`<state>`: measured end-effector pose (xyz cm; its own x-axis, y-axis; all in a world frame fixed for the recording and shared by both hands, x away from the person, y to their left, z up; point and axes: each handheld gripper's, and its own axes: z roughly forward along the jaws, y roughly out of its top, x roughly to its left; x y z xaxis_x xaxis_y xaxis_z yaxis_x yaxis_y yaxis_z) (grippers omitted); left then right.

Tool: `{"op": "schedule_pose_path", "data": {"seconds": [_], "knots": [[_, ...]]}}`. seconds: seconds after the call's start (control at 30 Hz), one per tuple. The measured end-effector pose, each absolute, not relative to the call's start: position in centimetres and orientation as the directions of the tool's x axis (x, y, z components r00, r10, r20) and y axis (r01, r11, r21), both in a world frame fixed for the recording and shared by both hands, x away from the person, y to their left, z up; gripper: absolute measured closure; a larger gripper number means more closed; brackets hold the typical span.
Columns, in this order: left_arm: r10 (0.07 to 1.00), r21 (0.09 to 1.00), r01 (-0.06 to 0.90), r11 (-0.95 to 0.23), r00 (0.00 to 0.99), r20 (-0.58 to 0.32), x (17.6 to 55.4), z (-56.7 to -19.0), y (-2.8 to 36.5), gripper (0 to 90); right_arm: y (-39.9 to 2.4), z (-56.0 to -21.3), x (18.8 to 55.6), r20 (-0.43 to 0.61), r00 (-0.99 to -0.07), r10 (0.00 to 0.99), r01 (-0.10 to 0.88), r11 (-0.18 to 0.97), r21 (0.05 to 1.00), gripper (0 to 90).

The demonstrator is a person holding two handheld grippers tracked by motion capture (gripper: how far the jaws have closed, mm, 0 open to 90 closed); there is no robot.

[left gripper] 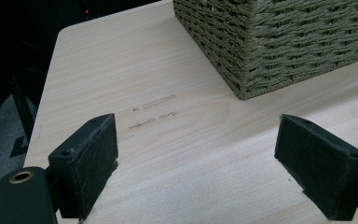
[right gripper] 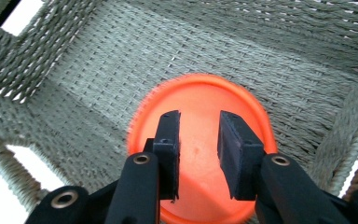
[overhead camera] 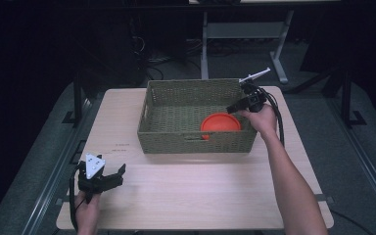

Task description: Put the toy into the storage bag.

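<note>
An orange round plate (overhead camera: 220, 122) lies on the floor of a woven green basket (overhead camera: 196, 142), toward its right front corner. My right gripper (overhead camera: 232, 108) reaches in over the basket's right wall and points down at the plate. In the right gripper view, the right gripper (right gripper: 199, 140) hovers just above the plate (right gripper: 200, 93), its jaws parted by a narrow gap with nothing pinched between them. My left gripper (overhead camera: 121, 175) rests low over the table's front left corner, jaws spread wide and empty (left gripper: 198, 163).
The basket (left gripper: 284, 42) stands at the middle back of the light wooden table (overhead camera: 200, 196). Faint pencil marks (left gripper: 154, 112) sit on the tabletop left of the basket. Dark floor and a desk frame (overhead camera: 245, 34) lie beyond the table.
</note>
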<state>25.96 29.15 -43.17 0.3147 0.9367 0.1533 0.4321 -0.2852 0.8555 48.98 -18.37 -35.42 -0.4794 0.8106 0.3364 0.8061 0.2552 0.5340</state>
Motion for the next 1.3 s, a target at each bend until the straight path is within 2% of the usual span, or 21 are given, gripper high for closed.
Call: {"op": "schedule_pose_path", "data": {"seconds": [0.17,0.37,0.57,1.03,1.3], "knots": [[0.935,0.854,0.433,-0.289,0.318,0.156,26.0,-43.2,29.1,12.8,-18.9,-34.9,48.4,0.365,-0.495,0.789,0.802,0.252,0.541,61.2],[0.934,0.853,0.431,-0.293,0.321,0.159,26.0,-43.2,29.1,12.8,-19.5,-33.8,47.2,0.386,-0.537,0.751,0.772,0.252,0.584,46.5],[0.936,0.855,0.432,-0.287,0.315,0.155,25.9,-43.2,29.1,12.7,-20.3,-33.0,46.0,0.416,-0.57,0.709,0.751,0.243,0.614,37.1],[0.937,0.854,0.434,-0.288,0.314,0.156,26.0,-43.2,29.1,12.8,-21.3,-32.2,43.0,0.428,-0.629,0.649,0.716,0.27,0.644,28.6],[0.935,0.853,0.432,-0.291,0.316,0.159,26.0,-43.2,29.0,12.8,-21.9,-32.2,41.1,0.429,-0.662,0.614,0.689,0.275,0.67,28.0]]}}
